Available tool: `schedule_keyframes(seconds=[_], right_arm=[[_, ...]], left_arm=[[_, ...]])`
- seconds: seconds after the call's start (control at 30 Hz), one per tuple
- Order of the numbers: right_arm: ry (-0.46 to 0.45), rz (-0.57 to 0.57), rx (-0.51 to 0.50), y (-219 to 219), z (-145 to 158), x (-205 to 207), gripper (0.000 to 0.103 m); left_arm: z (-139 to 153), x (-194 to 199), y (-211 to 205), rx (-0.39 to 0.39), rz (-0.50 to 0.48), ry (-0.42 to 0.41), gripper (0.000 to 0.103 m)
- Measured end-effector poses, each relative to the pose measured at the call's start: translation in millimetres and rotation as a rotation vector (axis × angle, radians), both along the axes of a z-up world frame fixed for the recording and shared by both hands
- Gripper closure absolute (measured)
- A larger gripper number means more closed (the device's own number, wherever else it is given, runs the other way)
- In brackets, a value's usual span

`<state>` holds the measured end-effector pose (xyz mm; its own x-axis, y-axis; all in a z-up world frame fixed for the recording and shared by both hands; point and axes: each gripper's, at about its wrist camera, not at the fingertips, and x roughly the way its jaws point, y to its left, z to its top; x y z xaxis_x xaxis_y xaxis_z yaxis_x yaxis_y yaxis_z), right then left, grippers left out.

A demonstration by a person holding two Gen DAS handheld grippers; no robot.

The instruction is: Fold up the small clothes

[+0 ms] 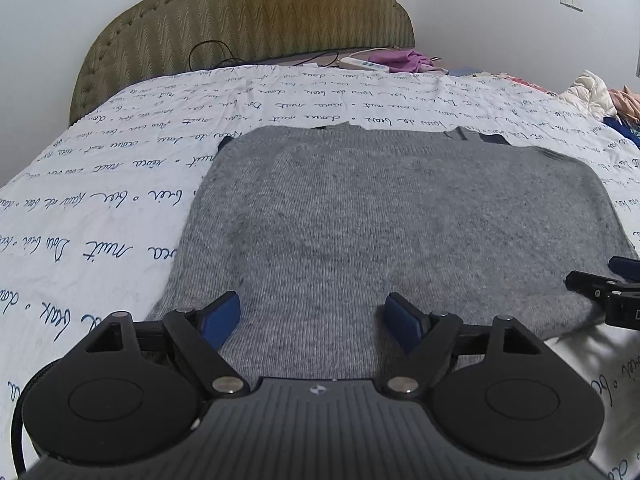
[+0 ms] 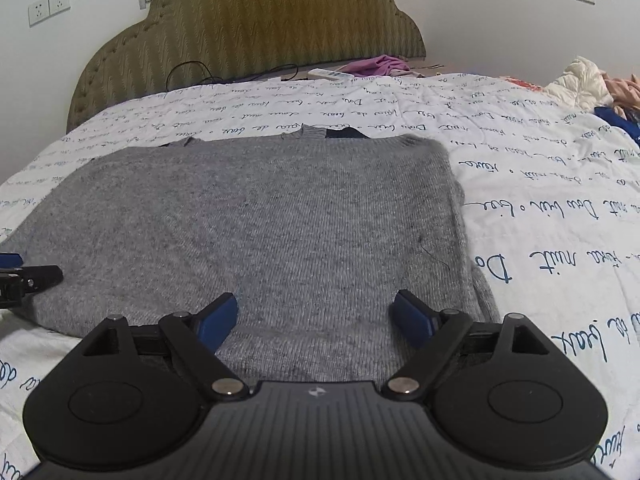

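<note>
Left wrist view: the left gripper point(image 1: 314, 316) hangs over the near edge of a grey sweater point(image 1: 392, 216) lying folded on the bed point(image 1: 100, 200), jaws wide apart and empty. Right wrist view: the right gripper point(image 2: 316, 314) does likewise, jaws spread with nothing held.

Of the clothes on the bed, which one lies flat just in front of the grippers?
The grey knitted sweater, spread flat on the white script-printed bedcover. The purple garment lies crumpled near the headboard.

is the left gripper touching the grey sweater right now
Cannot tell. In the left wrist view the left gripper stands open over the grey sweater; no gap or contact shows.
</note>
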<state>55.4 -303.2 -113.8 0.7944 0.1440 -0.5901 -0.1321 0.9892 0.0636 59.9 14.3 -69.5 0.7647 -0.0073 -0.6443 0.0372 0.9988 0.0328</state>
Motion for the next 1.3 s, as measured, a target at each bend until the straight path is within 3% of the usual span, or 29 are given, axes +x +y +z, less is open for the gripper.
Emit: schedule_keyframes(seconds=[0.27, 0.37, 0.43, 0.53, 0.6, 0.77, 0.9, 1.07, 1.13, 1.2, 1.27, 1.3], right_arm=[[-0.013, -0.001, 0.008, -0.7, -3.5, -4.2, 0.014], [-0.012, 0.002, 0.013, -1.3, -3.4, -3.8, 0.013], [-0.014, 0.003, 0.017, -1.7, -3.5, -4.2, 0.012], [-0.015, 0.004, 0.025, -2.3, -3.8, -4.4, 0.012], [-0.014, 0.007, 0.031, -2.7, -3.8, -3.7, 0.011], [-0.012, 0.016, 0.045, -3.9, -3.5, -2.9, 0.008], [-0.014, 0.018, 0.061, -6.4, -3.5, -3.2, 0.008], [-0.011, 0.026, 0.074, -7.5, -3.5, -2.2, 0.005], [-0.010, 0.031, 0.075, -7.5, -3.5, -1.5, 0.004], [-0.010, 0.032, 0.079, -7.8, -3.5, -1.4, 0.004], [-0.011, 0.032, 0.087, -8.5, -3.5, -1.8, 0.004], [-0.011, 0.032, 0.089, -8.8, -3.5, -1.8, 0.004]], left_arm=[[1.1, -12.8, 10.5, -0.030, 0.022, -0.004, 0.015], [8.4, -21.3, 21.7, -0.086, 0.055, -0.014, 0.016], [12.6, -27.6, 40.7, -0.215, 0.103, -0.022, 0.016], [7.2, -32.0, 81.3, -0.530, 0.218, 0.010, 0.017], [4.4, -30.7, 100.7, -0.698, 0.268, 0.020, 0.016], [1.3, -22.6, 125.1, -0.966, 0.355, 0.054, 0.017], [7.5, -34.3, 125.3, -1.003, 0.366, 0.074, 0.016], [-5.2, -41.2, 118.9, -0.978, 0.391, 0.115, 0.018], [-8.1, -31.0, 121.9, -0.954, 0.427, 0.099, 0.026], [-4.5, -18.9, 122.1, -0.876, 0.457, 0.085, 0.046], [-0.8, -3.6, 115.8, -0.784, 0.454, 0.101, 0.055], [-0.6, 1.4, 112.1, -0.751, 0.438, 0.097, 0.055]])
